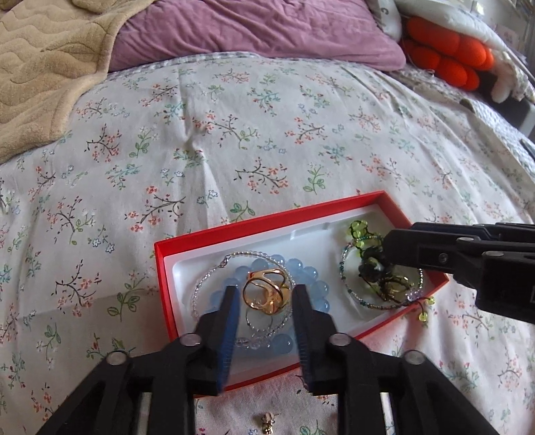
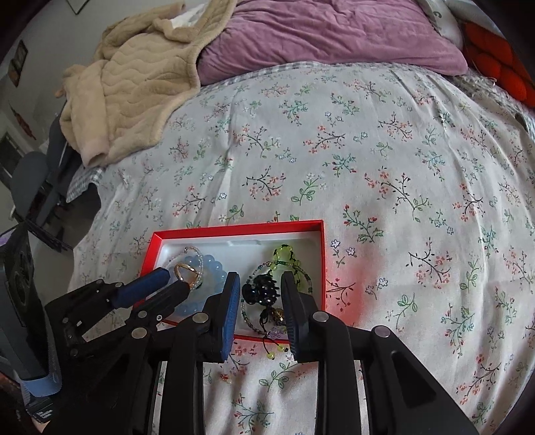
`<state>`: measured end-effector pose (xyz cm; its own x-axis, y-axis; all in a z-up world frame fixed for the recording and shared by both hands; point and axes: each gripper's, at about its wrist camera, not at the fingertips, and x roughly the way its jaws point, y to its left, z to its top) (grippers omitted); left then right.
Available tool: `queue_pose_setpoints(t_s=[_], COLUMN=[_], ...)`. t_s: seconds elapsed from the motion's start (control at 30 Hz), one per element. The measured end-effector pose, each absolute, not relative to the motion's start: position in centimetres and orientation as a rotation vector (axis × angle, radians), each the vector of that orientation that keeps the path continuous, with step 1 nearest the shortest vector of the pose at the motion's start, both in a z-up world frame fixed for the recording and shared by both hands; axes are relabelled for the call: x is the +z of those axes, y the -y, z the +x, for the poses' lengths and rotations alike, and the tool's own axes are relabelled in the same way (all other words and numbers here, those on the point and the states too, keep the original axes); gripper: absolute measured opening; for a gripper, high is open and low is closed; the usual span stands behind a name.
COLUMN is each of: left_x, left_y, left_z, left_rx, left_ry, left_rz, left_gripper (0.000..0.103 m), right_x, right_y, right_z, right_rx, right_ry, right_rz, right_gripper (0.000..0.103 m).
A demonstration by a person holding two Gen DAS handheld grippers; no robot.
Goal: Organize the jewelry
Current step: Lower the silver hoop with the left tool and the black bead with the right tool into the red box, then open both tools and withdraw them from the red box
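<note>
A red box point(image 1: 164, 267) point(image 2: 322, 254) with a white liner lies on the flowered bed cover. My left gripper point(image 1: 265, 294) point(image 2: 177, 279) is open over its left half. A gold ring point(image 1: 267, 294) point(image 2: 185, 270) sits between the fingers, on a blue bead bracelet point(image 1: 311, 272) point(image 2: 214, 266) and a clear bead strand point(image 1: 214, 271). My right gripper point(image 2: 260, 281) point(image 1: 384, 249) is open over the right half. A black ornament point(image 2: 260, 292) point(image 1: 369, 266) lies between its fingers, among green bead strands point(image 2: 284, 254) point(image 1: 356, 231). Some green beads hang over the box's near edge.
A small gold charm point(image 1: 267, 421) lies on the cover in front of the box. A beige blanket point(image 2: 133, 87), a purple pillow point(image 2: 334, 30) and an orange plush point(image 1: 448, 57) lie at the back. The bed's edge point(image 2: 77, 254) drops off at the left.
</note>
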<state>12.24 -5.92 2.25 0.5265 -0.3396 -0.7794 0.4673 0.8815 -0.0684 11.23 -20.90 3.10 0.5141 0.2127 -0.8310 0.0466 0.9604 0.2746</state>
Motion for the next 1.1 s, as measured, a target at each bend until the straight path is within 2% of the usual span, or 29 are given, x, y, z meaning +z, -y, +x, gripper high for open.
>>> queue_pose_setpoints(t_s=[0.07,0.23,0.37,0.57,0.83,0.93,1.1], left_x=[2.5,3.6,4.4,4.6,4.1,3.8,2.9], left_y=[5.8,5.6,5.0,4.2,2.7,2.4,2.1], left_z=[12.0,11.0,9.9,8.2,6.6,6.0,4.8], left_rx=[-0.484,-0.488,-0.483,-0.462,-0.417,-0.405,-0.401], left_ry=[-0.890,-0.872,-0.861,-0.874,-0.926,-0.938,-0.949], left_rz=[0.161,0.162,0.155,0.176,0.179,0.197,0.230], left_gripper=[0.044,0.062,0.078,0.087,0.096,0.097,0.098], right_x=[3.3,4.5,5.4,6.2,6.4,5.9,4.5], right_y=[21.0,21.1,21.4,22.2,22.0,21.8,21.2], right_z=[11.0,9.9,8.7,6.5,3.4,2.4,1.2], right_rx=[0.108,0.118,0.111,0.075,0.048,0.023,0.018], right_ry=[-1.029,-1.008,-0.989,-0.996,-1.010,-1.036,-1.087], right_rz=[0.279,0.268,0.262,0.242,0.180,0.156,0.123], right_gripper=[0.035,0.049,0.055,0.065,0.084,0.088,0.089])
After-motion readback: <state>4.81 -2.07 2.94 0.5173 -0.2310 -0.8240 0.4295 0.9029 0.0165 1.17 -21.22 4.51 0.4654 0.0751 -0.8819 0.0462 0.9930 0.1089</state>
